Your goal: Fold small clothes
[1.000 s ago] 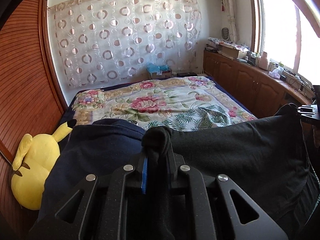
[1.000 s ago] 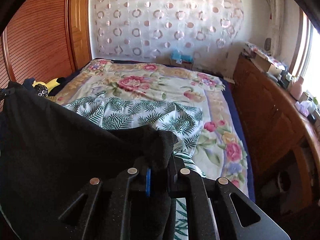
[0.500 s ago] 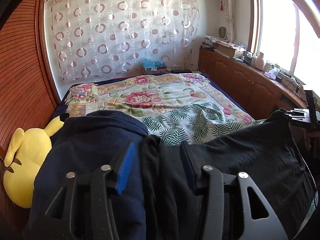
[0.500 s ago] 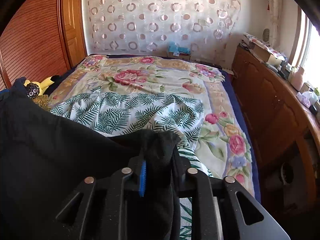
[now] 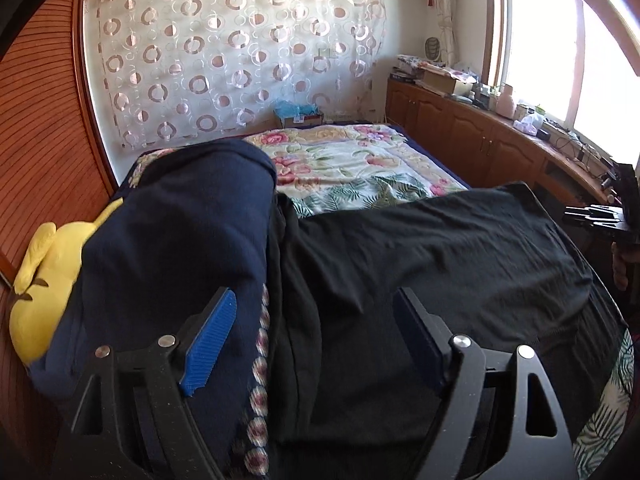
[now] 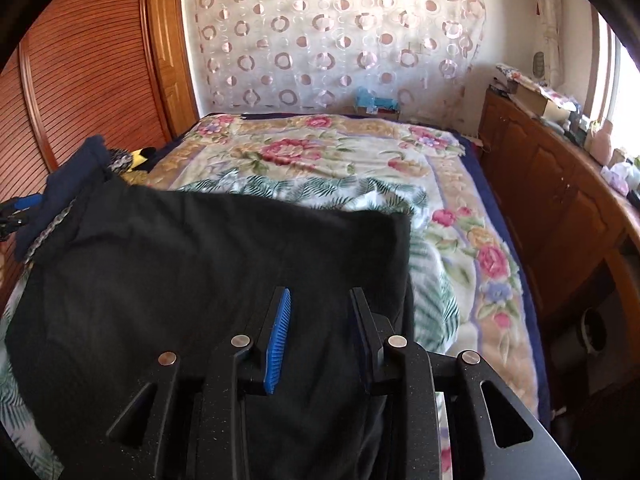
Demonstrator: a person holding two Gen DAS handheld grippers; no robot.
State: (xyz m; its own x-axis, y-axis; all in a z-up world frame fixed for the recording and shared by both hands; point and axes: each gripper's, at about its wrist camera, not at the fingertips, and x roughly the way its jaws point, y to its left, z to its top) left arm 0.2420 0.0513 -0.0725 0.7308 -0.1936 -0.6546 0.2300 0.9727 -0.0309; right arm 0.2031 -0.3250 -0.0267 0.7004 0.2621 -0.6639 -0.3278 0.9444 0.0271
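Observation:
A black garment (image 5: 432, 264) lies spread flat on the near part of the bed; it also shows in the right wrist view (image 6: 208, 272). My left gripper (image 5: 314, 300) is open wide over its left edge, holding nothing. My right gripper (image 6: 320, 300) is open over its right edge, holding nothing. A navy garment (image 5: 176, 232) lies bunched beside the black one's left side, with a patterned strip of cloth (image 5: 260, 360) between them.
The bed has a floral quilt (image 6: 328, 160). A yellow plush toy (image 5: 44, 280) lies at the bed's left edge by the wooden slatted wall (image 5: 40, 120). Wooden cabinets (image 6: 560, 184) with clutter on top run along the right. A patterned curtain (image 5: 240, 48) hangs behind.
Both grippers were shut on the black garment's corners and have opened and let go. The garment has dropped and now lies flat on the bed.

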